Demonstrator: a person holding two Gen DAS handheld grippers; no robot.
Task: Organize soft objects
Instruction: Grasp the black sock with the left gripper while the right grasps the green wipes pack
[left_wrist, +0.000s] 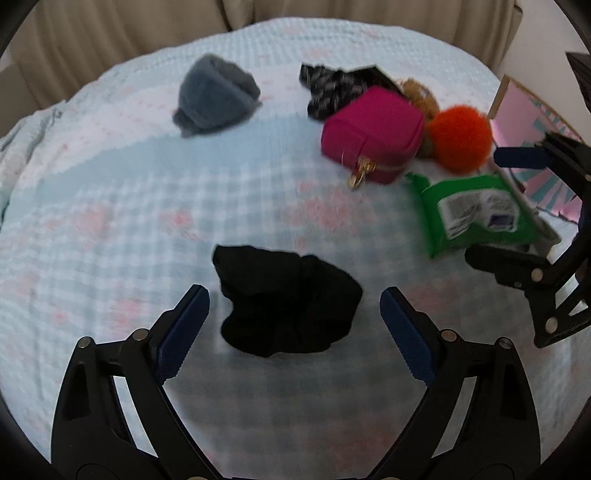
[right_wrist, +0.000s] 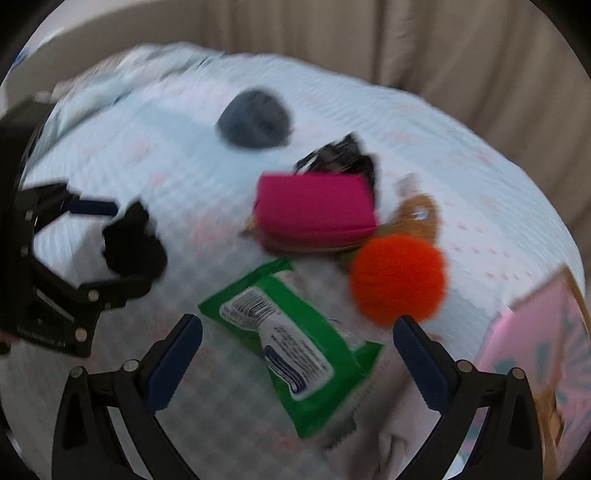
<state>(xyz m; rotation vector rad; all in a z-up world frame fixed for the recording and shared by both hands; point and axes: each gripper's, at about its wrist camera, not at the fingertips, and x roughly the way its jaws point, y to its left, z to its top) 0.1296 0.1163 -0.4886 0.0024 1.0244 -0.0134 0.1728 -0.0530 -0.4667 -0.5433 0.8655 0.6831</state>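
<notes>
A crumpled black cloth (left_wrist: 288, 314) lies on the light blue checked bedspread (left_wrist: 129, 206). My left gripper (left_wrist: 293, 295) stands open around it, and its pads do not press the cloth. A green pack of wipes (right_wrist: 295, 350) lies flat between the fingers of my right gripper (right_wrist: 298, 322), which is open and apart from the pack. Further back sit a magenta zip pouch (left_wrist: 373, 129), an orange pom-pom (left_wrist: 461, 136), a grey fuzzy item (left_wrist: 218, 98), a black patterned cloth (left_wrist: 328, 88) and a brown plush piece (left_wrist: 421, 94). The right wrist view shows the left gripper (right_wrist: 131, 245) at its left edge.
A pink patterned box (right_wrist: 535, 350) stands at the right edge of the bed, close to the right gripper. Beige curtain folds (left_wrist: 110, 29) hang behind the bed. Both views are blurred.
</notes>
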